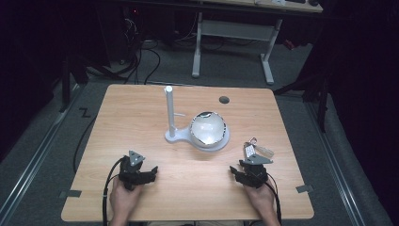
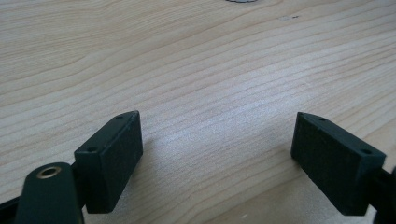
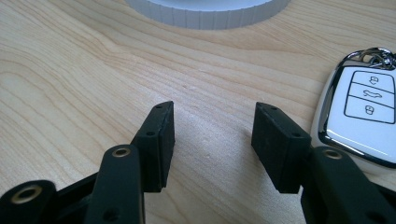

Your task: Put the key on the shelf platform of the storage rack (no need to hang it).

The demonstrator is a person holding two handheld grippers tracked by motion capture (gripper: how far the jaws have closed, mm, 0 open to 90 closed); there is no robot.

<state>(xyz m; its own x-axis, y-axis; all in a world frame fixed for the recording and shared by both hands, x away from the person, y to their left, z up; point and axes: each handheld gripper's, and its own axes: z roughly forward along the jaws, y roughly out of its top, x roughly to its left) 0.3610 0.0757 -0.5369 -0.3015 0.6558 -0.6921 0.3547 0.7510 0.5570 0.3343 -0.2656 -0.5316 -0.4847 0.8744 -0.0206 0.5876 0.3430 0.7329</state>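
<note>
**A Car Key Waited Beside the Right Gripper**

The car key [image 3: 359, 123] lay flat on the wooden table [image 1: 141, 117], just beside the right gripper [image 3: 212, 135]. It was white with a shiny silver edge and three little buttons on top. A metal ring [image 3: 378, 53] sat at its far end.

The right gripper rested low over the table with its two black jaws apart. Nothing was between them, just bare wood. The key was off to one side, close to one jaw. The left gripper [image 2: 217, 140] sat well apart from the key, on the other side of the table. Its jaws were wide apart too, and held nothing.

Farther back stood a white stand [image 1: 175, 134] with a tall post [image 1: 169, 110] and a shiny bowl [image 1: 207, 128] on its round base.

The key looked small, light and hard. It would not bend or squash. Its smooth, shiny sides could be slippery, so it might slide out of a loose pinch. The best place to grab it seemed to be across its two long sides, near the middle. The ring looked thin and wobbly, so it was a poor place to grab.
</note>
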